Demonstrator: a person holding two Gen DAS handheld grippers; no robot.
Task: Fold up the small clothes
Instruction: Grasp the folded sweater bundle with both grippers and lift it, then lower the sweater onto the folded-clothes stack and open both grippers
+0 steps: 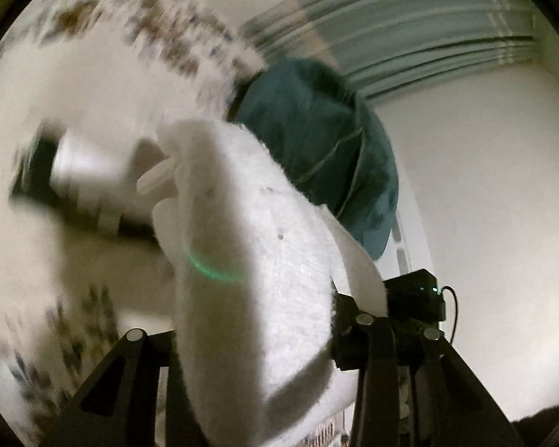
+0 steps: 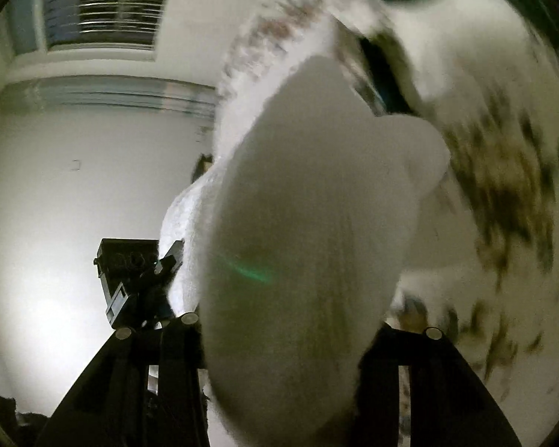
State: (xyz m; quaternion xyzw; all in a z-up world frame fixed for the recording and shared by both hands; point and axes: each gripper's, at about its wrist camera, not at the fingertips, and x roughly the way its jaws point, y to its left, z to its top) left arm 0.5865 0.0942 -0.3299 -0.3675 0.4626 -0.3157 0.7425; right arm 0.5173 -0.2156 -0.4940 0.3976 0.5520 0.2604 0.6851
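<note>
Left wrist view: blurred floral bedspread (image 1: 156,26) upper left; the other claw (image 1: 93,186) at centre left. A white fuzzy garment (image 1: 257,260) fills the centre, pinched in the left claw (image 1: 279,335); teal cushion (image 1: 316,141) behind.

Right wrist view: window (image 2: 100,11) upper left, the same garment (image 2: 309,242) centre, pinched in the right claw (image 2: 279,331).

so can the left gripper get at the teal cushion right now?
Probably not. The left gripper is already shut on a white fluffy garment, which hangs between its fingers and covers the way to the teal cushion behind it.
</note>
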